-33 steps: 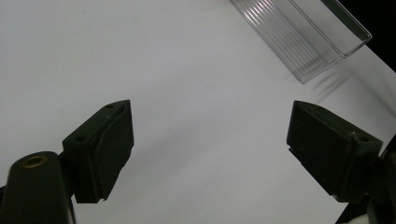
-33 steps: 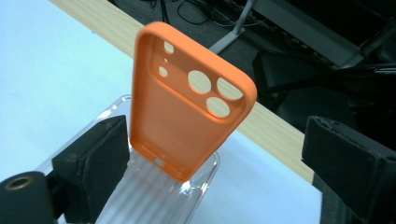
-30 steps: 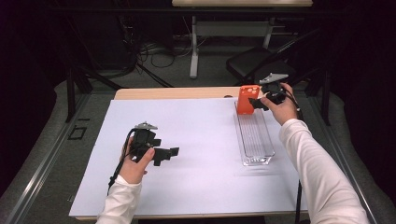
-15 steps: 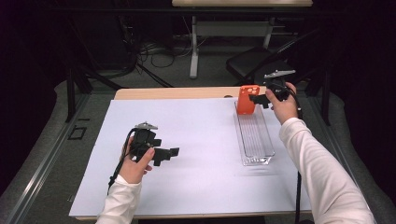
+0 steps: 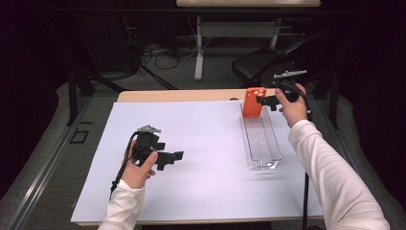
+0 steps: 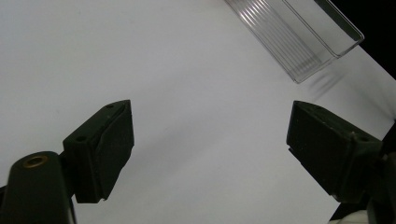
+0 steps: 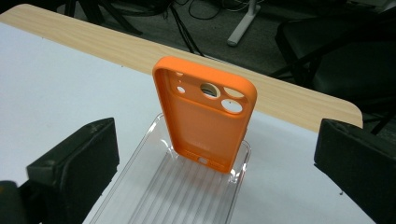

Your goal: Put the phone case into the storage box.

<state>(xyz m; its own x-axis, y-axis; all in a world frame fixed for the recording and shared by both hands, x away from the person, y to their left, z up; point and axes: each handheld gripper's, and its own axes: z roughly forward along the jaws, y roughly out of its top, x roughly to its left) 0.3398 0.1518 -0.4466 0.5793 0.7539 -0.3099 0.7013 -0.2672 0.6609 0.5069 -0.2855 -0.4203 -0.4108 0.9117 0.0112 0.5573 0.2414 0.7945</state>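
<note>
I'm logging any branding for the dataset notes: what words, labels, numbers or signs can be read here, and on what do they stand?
There are none to read.
Orange phone case: no print; a faint embossed patch low on its inner face is too blurred to read.
Clear tray: ribbed plastic, no label.
White table cover: blank.
Left gripper and right gripper: plain black pads, no markings.

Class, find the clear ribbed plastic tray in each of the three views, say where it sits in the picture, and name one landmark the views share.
High view: the clear ribbed plastic tray lies right of centre, running away from the camera.
Left gripper view: its end shows at the top right.
Right gripper view: bottom centre, between the jaws, with the orange phone case standing at its far end.
Shared landmark: the white sheet under the tray.
</note>
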